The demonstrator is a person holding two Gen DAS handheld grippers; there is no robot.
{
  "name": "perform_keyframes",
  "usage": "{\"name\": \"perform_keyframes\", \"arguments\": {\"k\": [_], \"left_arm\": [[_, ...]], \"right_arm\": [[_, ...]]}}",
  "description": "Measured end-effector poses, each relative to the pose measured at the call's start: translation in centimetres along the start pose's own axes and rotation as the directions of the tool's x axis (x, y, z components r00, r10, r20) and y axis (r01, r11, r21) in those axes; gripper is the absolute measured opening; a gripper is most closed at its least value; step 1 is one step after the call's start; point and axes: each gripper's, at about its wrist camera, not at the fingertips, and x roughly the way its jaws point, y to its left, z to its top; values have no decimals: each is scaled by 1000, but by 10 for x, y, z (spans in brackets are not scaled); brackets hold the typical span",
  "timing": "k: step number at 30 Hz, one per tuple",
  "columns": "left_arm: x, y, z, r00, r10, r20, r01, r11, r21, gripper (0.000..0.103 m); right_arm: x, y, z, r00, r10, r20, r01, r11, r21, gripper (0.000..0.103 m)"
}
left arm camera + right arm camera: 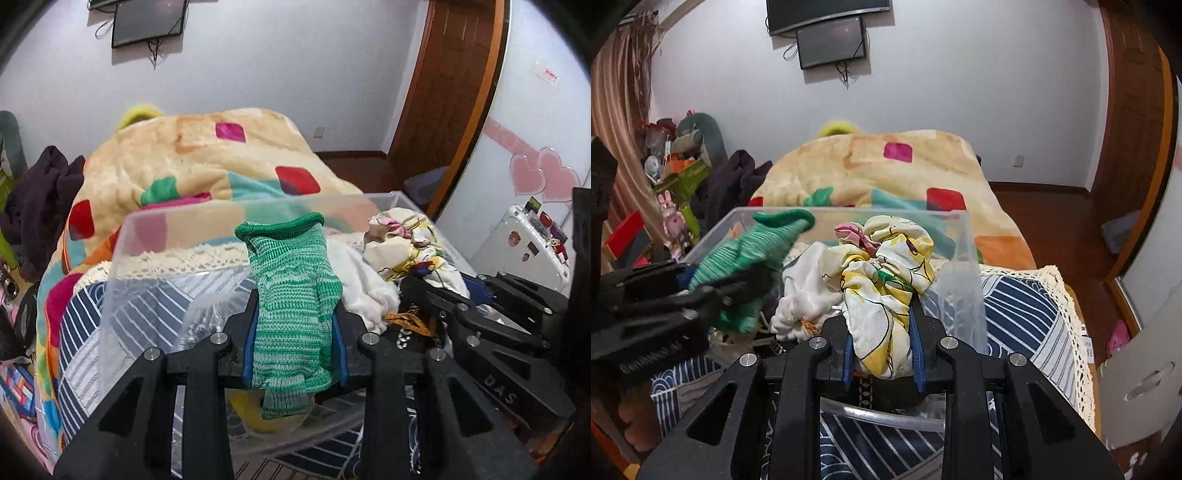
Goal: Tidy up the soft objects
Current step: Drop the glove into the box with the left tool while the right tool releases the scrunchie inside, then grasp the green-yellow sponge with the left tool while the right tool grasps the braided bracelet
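Left gripper (295, 332): nearest the left wrist camera, jaws pinched on a green knitted glove (291, 306), which stands upright between the blue pads, its dark green cuff at the top and a finger hanging below the jaws, above the near part of the bin.

Right gripper (882, 339): nearest the right wrist camera, jaws pinched on a bunched yellow-and-white floral cloth (886, 280), whose crumpled upper part, with a pink patch, rises over the bin.

Clear plastic bin (122, 258): just beyond both grippers, set on a blue-and-white striped cover (1027, 317) with a cream lace edge. Inside it: a white cloth (362, 284) between the glove and the floral cloth, a yellow item (258, 413) at the near wall, and an orange tassel (410, 319) beside the white cloth.

Patchwork blanket (207, 155): heaped behind the bin, tan with pink, red and green squares.

Dark garment (40, 192): left of the blanket.

Screen (833, 42): mounted on the far wall.

Wooden door (454, 85): far right.
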Motion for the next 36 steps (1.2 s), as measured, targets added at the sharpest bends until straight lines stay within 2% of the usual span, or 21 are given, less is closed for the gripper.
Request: {"name": "perform_keyframes", "arguments": {"k": [5,9,12,15,20,22,26,28,31,36], "left_arm": [[5,1,-1,999,32,-14,-32,999,4,36],[-2,-3,-4,999,32,7,-33,999,29,42],[-10,-5,-6,999,35,29,-36,999,40,45],[-23,-7,-6,998,30,60,-33,998,46,47],[-55,-10,-6,984,78,161,-91,993,73,48],[-69,-10,-7,978,76,193,-91,993,73,56],[-92,-9,-12,970,71,233,-90,994,70,64],[-100,-7,-16,970,68,233,-86,994,66,72],[-109,-2,-28,974,61,219,-74,996,50,80],[-109,11,-51,988,46,147,-48,999,8,81]], "right_arm": [[2,2,2,1000,-5,-11,5,1000,-23,25],[4,2,2,1000,-12,-19,12,999,-41,25],[3,4,3,999,-14,-30,13,999,-43,37],[-9,2,2,999,47,-5,-47,999,-20,63],[-31,10,5,998,15,67,-12,999,-49,75],[-43,13,6,995,14,100,-8,998,-63,82],[-65,20,6,987,18,159,-5,996,-84,83],[-73,23,6,984,30,177,-13,996,-92,86],[-80,25,1,981,41,189,-21,994,-108,88],[-81,29,-17,987,53,155,-32,990,-137,90]]}}
